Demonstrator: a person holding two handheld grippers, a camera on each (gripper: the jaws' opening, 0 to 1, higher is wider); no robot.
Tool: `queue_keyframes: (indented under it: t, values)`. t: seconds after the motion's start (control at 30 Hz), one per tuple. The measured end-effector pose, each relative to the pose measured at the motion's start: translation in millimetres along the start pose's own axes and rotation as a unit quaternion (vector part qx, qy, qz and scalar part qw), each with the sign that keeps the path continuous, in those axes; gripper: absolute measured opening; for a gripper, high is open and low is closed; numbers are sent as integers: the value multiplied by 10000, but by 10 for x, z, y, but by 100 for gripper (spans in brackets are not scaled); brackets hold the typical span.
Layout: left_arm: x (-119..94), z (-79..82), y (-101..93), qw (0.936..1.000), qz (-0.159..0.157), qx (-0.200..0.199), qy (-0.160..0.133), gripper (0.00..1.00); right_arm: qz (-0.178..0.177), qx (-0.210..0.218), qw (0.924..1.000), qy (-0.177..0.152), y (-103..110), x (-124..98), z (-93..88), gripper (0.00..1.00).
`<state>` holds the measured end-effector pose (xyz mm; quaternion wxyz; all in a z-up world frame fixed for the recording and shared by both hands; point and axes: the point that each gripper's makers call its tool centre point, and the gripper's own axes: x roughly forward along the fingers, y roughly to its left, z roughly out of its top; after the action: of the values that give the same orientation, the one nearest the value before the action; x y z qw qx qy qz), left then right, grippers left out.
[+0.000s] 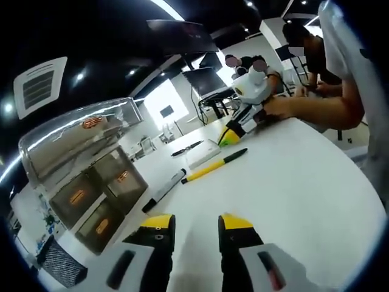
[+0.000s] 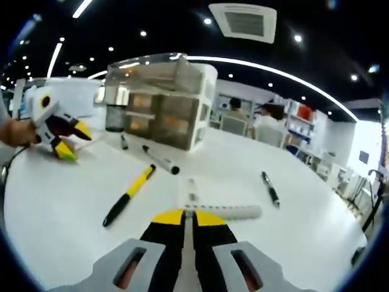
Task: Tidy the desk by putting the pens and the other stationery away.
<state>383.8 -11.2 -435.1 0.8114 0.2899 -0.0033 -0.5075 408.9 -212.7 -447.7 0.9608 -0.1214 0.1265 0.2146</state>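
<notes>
Left gripper view: white desk [image 1: 304, 182] across the middle, left gripper [image 1: 196, 226] rising from the bottom edge, yellow-tipped jaws spread with bare desk between them – nothing held. Just ahead, a black-and-white marker pen [image 1: 164, 190] lying flat; beyond it a yellow-and-black pen [image 1: 216, 165], apart from the marker. Farther on, a flat white block [image 1: 203, 153] and a slim black pen [image 1: 187, 148] just beside it. Right gripper [image 1: 229, 137] coming in from the far side, held by a hand [image 1: 279, 106], its yellow tips down at the desk near the white block. To the left, a translucent grey drawer unit [image 1: 91, 176] standing on the desk, with a dark mesh holder [image 1: 61, 264] near the lower edge.

Right gripper view: own jaws pressed nearly together, only a thin slit between. Directly at the tips a white bar-shaped piece, lying crosswise – cannot tell whether pinched or merely touched. Yellow-and-black pen left of the tips, marker pen behind it, a short dark pen [image 2: 124, 142] closer to the drawer unit, and another black pen [image 2: 270, 188] well off to the right. Left gripper at the far left, jaws parted, above the desk.
</notes>
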Motion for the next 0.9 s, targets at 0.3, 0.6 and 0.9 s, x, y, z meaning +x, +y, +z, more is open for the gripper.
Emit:
queue_keyframes:
  t: [0.3,0.6,0.9]
  values:
    - [-5,-6,-19,10000,-42,-5,9,29,-276,407,9988,42,-32,104,21,2]
    - [-2,-15,-46,10000,-87,-28,35,29,-395,206,9986,276,-55,187,-59,0]
    - [-1,21,-44,10000,-42,36,14,29,-515,452,9975,-194,-144,73,83,0]
